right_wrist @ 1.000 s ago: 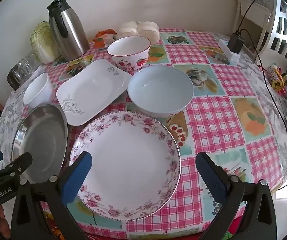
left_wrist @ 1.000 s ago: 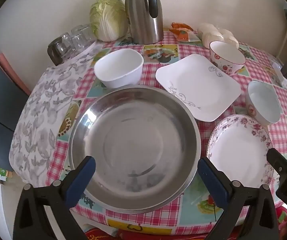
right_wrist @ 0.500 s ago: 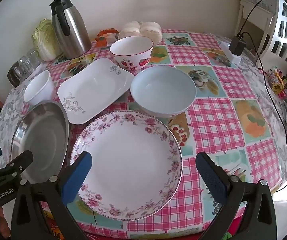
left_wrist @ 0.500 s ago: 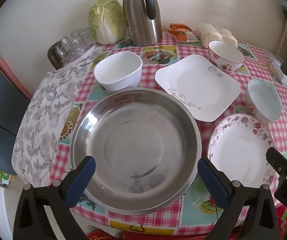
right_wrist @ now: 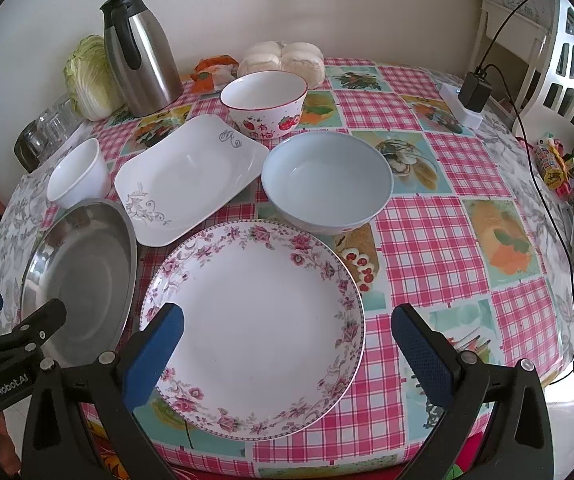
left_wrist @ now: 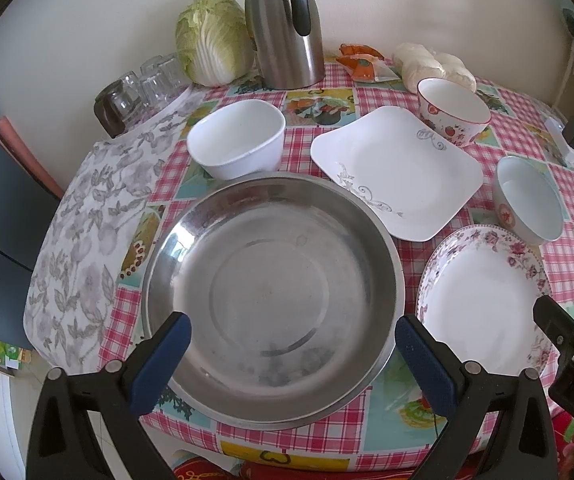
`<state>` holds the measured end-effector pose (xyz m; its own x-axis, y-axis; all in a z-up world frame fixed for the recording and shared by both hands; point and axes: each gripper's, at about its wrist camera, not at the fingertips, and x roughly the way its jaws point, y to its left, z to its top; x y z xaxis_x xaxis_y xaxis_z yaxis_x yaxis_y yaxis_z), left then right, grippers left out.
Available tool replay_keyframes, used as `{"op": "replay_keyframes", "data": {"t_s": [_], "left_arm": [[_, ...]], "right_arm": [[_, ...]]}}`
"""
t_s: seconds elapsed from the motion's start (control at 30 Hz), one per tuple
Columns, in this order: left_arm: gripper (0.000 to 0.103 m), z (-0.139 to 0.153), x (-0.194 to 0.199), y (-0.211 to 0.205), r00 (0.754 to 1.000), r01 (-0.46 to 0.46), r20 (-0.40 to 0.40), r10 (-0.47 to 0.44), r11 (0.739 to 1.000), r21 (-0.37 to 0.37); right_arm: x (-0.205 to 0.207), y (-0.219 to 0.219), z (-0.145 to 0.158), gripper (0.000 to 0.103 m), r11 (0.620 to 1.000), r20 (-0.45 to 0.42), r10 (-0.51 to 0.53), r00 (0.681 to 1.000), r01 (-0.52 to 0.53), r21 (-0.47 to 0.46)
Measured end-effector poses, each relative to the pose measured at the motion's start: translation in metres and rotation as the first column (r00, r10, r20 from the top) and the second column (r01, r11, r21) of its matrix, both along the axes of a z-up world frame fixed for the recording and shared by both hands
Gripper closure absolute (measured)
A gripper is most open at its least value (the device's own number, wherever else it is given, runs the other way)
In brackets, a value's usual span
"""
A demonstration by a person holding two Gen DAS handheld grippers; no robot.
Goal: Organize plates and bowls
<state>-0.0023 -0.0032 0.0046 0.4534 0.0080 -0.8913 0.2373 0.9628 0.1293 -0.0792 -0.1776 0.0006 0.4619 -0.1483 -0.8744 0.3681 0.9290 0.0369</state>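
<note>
While both jaws gape wide and empty, steel basin [left_wrist: 275, 280] fronts the left gripper [left_wrist: 293, 344] — floral plate [right_wrist: 255, 320], the right gripper [right_wrist: 287, 332].

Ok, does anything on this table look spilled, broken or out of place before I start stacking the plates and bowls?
Nothing looks spilled or broken. The steel basin, floral plate, square plate and three bowls all sit upright and empty. The basin's near rim does reach the table edge, so it is worth a careful grip.

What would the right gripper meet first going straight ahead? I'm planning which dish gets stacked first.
Probably the floral plate: the open right gripper frames its near rim. Height above it is unclear.
</note>
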Motion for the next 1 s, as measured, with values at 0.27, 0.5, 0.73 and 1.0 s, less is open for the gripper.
{"op": "replay_keyframes", "data": {"t_s": [0.27,0.5,0.73,1.0], "left_arm": [[0.0,-0.0004,0.0005,0.002,1.0,0.0,-0.004,0.0,1.0,-0.001],[0.0,-0.0007,0.0003,0.0021,1.0,0.0,-0.004,0.0,1.0,-0.001],[0.0,-0.0007,0.0002,0.0019,1.0,0.0,-0.004,0.0,1.0,0.0],[0.0,-0.0006,0.0003,0.0017,1.0,0.0,-0.004,0.0,1.0,0.0]], "right_arm": [[0.0,0.0017,-0.0009,0.0,1.0,-0.003,0.003,1.0,-0.003,-0.004],[0.0,0.0015,-0.001,0.0,1.0,-0.003,0.005,1.0,-0.005,-0.004],[-0.0001,0.002,-0.0013,0.0,1.0,-0.004,0.004,1.0,-0.004,-0.005],[0.0013,0.0035,-0.0022,0.0,1.0,-0.006,0.008,1.0,-0.008,-0.007]]}}
